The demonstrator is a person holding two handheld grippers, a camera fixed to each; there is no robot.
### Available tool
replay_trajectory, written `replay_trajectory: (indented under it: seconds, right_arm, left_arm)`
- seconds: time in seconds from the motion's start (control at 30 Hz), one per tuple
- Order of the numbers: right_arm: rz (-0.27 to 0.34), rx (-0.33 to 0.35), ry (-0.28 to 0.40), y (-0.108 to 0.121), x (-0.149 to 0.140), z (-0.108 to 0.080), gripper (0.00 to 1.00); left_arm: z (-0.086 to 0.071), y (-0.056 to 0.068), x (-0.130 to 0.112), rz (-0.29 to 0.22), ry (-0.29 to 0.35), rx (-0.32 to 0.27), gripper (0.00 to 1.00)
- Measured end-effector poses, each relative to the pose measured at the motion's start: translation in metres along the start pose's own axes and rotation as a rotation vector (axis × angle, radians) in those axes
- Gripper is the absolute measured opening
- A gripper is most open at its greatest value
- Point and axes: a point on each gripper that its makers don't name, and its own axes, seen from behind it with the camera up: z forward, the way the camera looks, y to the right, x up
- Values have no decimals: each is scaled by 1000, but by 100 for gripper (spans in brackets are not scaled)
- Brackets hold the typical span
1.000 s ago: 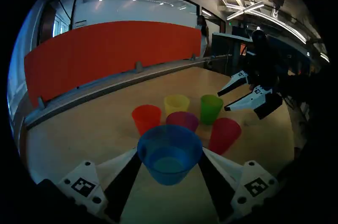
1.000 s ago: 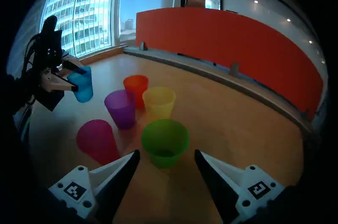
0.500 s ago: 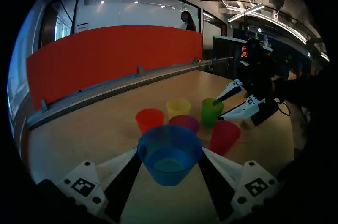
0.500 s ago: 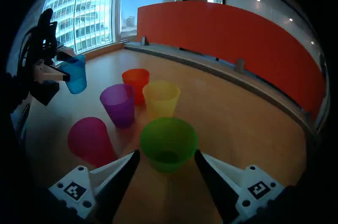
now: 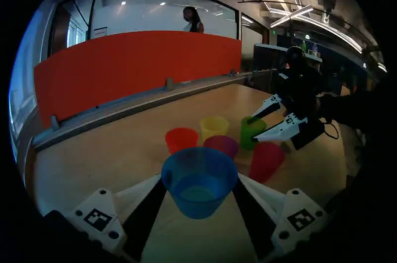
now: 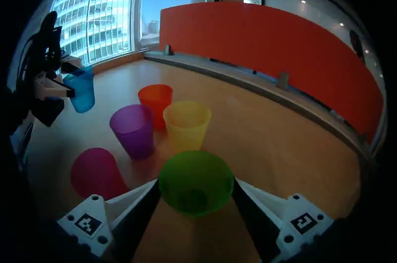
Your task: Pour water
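The wooden desk carries a cluster of coloured cups. The blue cup is upright, mouth up and long axis vertical, with water low inside. It is held off the desk, left of the cluster in the right gripper view. The left gripper pinches it, one finger on each side. The green cup, also upright, sits nearest the right gripper, between its spread fingers. Its rim meets both; whether they press I cannot tell. In the left gripper view that gripper reaches in low from the right.
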Motion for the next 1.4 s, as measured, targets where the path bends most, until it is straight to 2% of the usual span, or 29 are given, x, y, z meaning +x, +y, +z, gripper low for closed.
replay_trajectory:
  seconds: [0.27, 0.47, 0.87, 1.4]
  right_arm:
    - [10, -1, 11, 0, 2, 0, 92]
    - [22, -3, 39, 2, 12, -9, 92]
    - [11, -21, 132, -2, 52, -47, 92]
    - [-27, -32, 264, -33, 103, -96, 92]
  left_arm:
    - [0, -1, 1, -1, 6, 6, 86]
    - [-2, -3, 2, -3, 13, 15, 86]
    - [-16, 0, 19, -3, 74, 41, 86]
    - [-50, -9, 54, -19, 192, 106, 87]
